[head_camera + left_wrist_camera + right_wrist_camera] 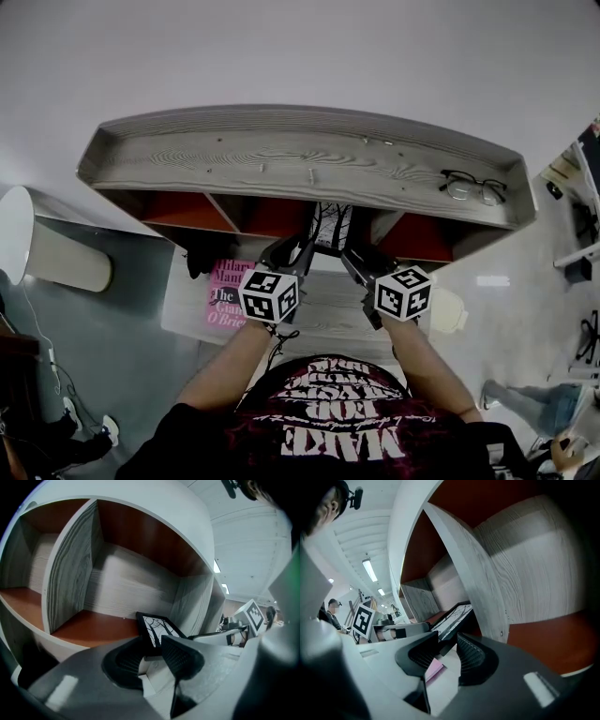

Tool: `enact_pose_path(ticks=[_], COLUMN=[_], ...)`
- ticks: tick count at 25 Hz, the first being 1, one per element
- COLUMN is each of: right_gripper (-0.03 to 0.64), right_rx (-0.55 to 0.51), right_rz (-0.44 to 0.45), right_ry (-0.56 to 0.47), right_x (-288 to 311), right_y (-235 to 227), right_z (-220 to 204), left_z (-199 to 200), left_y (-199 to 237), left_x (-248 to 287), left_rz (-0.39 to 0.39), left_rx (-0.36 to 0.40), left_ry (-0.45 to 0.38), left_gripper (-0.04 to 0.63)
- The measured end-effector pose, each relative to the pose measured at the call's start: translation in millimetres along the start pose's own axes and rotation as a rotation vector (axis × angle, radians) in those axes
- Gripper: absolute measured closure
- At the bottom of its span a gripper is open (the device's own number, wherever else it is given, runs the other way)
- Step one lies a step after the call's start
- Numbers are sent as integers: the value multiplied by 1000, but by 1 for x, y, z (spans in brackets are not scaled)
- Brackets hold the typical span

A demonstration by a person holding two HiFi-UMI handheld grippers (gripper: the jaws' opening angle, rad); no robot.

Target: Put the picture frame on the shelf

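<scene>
Our left tool [152, 660] and right tool [443, 656] gape empty. The black-rimmed picture frame [331, 228] stands just beyond their tips, in the middle bay of the grey wooden shelf [281, 164].

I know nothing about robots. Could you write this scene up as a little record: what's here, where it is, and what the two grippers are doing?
Setting: grey wooden shelf with orange-lined compartments
Picture frame: in the middle compartment, tilted
Left gripper: jaws apart, just in front of the frame, not gripping it
Right gripper: jaws apart, holding nothing
On the shelf top: glasses
Below the shelf: pink book
</scene>
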State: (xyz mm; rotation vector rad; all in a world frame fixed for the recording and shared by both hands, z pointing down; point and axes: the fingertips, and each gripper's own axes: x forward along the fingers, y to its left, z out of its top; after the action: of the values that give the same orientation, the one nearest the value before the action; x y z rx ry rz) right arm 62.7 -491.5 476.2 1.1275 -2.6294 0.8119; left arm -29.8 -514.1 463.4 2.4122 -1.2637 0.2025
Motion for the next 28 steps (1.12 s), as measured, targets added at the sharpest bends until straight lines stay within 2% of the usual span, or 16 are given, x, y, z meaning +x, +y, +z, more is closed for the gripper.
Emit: enact_pose_path(ticks=[6, 10, 16, 19, 22, 23, 24, 28], right_gripper=[459, 404, 406, 477, 592, 592, 592, 592], right_rx=[25, -17, -102, -171, -247, -271, -293, -338], right_rz=[15, 15, -13, -22, -40, -47, -56, -83], right_ry=[-23, -29, -64, -112, -174, -191, -205, -261], right_x=[1, -2, -26, -47, -77, -87, -98, -141], right_y=[0, 4, 10, 19, 29, 32, 34, 43], right_z=[0, 1, 7, 16, 28, 32, 35, 49], left_z=[3, 7, 14, 26, 40, 45, 48, 56], left_y=[2, -1, -11, -19, -33, -39, -46, -67], left_x=[0, -1, -18, -35, -59, -67, -76, -104], left_rz=[10, 18, 33, 45, 43, 38, 33, 45], left_rx=[10, 50, 69, 86, 96, 105, 118, 152], left_ry=[-18, -44, -84, -137, -211, -234, -250, -265], left_gripper=[472, 460, 452, 456, 530, 579, 594, 594])
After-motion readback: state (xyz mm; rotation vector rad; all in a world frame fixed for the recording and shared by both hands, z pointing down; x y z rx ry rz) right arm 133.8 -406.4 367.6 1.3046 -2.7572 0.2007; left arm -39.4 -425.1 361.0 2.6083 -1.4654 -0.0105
